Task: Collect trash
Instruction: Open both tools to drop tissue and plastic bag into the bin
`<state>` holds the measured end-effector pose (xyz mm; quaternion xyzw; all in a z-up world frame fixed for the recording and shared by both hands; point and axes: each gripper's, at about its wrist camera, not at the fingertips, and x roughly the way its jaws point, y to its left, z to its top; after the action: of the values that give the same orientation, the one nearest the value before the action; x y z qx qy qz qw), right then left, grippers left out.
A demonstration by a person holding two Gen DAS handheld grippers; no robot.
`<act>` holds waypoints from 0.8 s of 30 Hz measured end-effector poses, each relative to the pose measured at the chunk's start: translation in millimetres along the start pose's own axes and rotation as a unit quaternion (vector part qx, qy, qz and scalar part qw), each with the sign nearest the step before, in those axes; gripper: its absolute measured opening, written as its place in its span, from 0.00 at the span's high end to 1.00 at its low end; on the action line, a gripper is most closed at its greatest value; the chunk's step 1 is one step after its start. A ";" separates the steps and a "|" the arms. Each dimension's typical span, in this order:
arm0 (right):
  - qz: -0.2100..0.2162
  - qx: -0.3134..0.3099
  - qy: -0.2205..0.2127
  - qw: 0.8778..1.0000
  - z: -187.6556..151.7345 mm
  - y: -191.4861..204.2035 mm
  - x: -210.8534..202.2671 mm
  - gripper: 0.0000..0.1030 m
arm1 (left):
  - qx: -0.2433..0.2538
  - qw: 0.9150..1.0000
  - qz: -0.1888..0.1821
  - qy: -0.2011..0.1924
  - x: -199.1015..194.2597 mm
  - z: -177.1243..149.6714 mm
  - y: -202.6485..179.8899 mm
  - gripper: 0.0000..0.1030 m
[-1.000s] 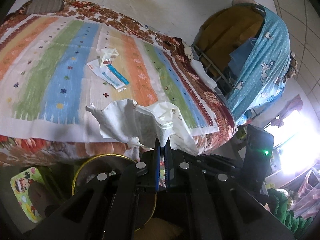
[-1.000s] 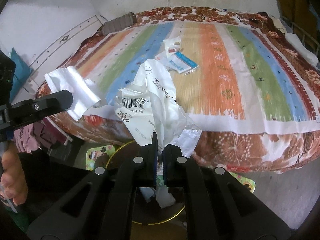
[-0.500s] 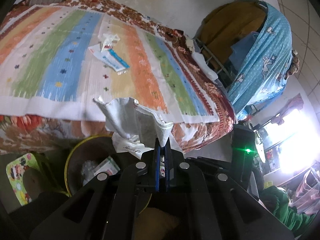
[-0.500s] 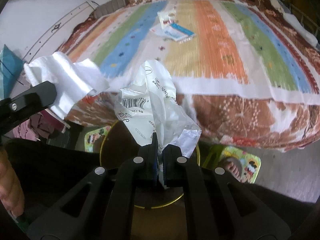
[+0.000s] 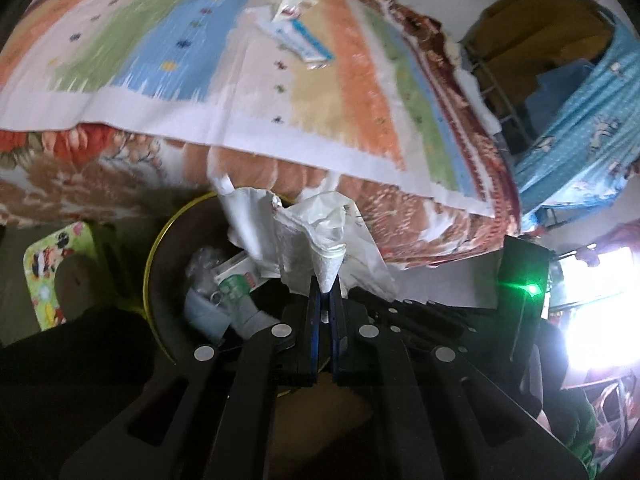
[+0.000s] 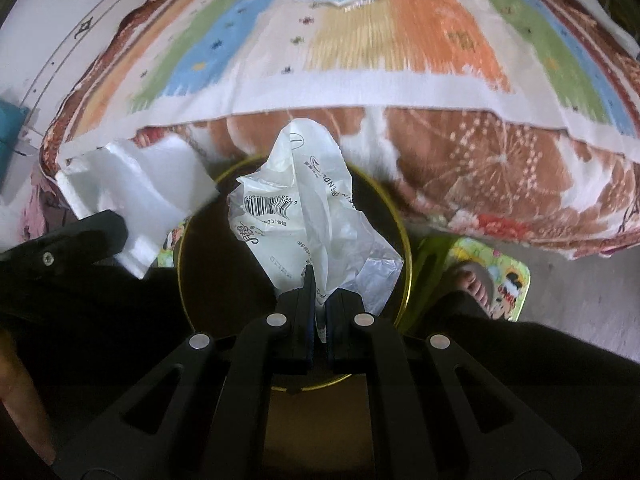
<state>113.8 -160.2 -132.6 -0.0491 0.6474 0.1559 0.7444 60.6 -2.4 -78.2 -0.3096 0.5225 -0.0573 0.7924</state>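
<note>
Striped in orange, green, blue and cream, a woven mat covers a bed with a brown floral blanket hanging over its near edge, beside a pale wall. At the foot of the bed on the floor stands a round dark trash bin with a yellow rim.

Left gripper, its black jaws pressed together, pinches a crumpled white tissue that fans up and out from the blue pads, just above the bin's opening. In the right wrist view the same tissue shows at the left, sticking out past the black finger of the left gripper.

Right gripper is likewise clamped, holding a crinkled white plastic bag printed with a barcode and dark lettering. The bag stands up from the jaws directly over the mouth of the bin.

Inside the bin, seen from the left wrist, lie earlier pieces of rubbish: a green-and-white carton and some clear plastic wrap.

On the mat, well away from the bin, a blue-and-white wrapper and a small crumpled white packet lie touching each other; both are blurred.

A person's bare toes rest on a green cartoon-print slipper on the floor just right of the bin. A blue patterned cloth drapes a rack at the right of the left wrist view.
</note>
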 end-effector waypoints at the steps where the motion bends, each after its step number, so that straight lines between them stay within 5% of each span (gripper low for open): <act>1: 0.000 0.000 0.003 1.000 -0.1 0.3 2.2 0.97 | -0.002 1.000 0.002 0.003 1.3 -0.3 1.1 0.97; 5: -0.002 0.005 0.010 1.000 -0.2 0.3 7.4 0.92 | -0.009 1.000 0.012 0.011 7.8 0.1 4.5 0.97; 7: 0.001 0.012 0.010 1.000 0.4 -1.1 8.1 0.77 | -0.017 1.000 0.014 0.015 10.2 2.1 7.1 0.94; 9: 0.001 0.013 0.008 1.000 0.7 -1.1 7.5 0.68 | -0.036 0.999 -0.003 0.013 9.9 4.8 12.8 0.67; 15: 0.007 0.016 -0.009 1.000 1.9 -2.1 -0.8 0.58 | -0.044 0.999 -0.009 -0.028 -6.4 10.3 14.3 0.55; 24: 0.002 -0.013 -0.060 0.998 14.4 5.7 -28.5 0.46 | 0.013 0.994 0.081 -0.071 -16.9 39.5 3.1 0.49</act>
<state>122.5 -155.6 -101.7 -0.0479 0.6000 0.1680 0.7807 86.4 24.2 -56.1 -0.2587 0.4872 0.0226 0.8338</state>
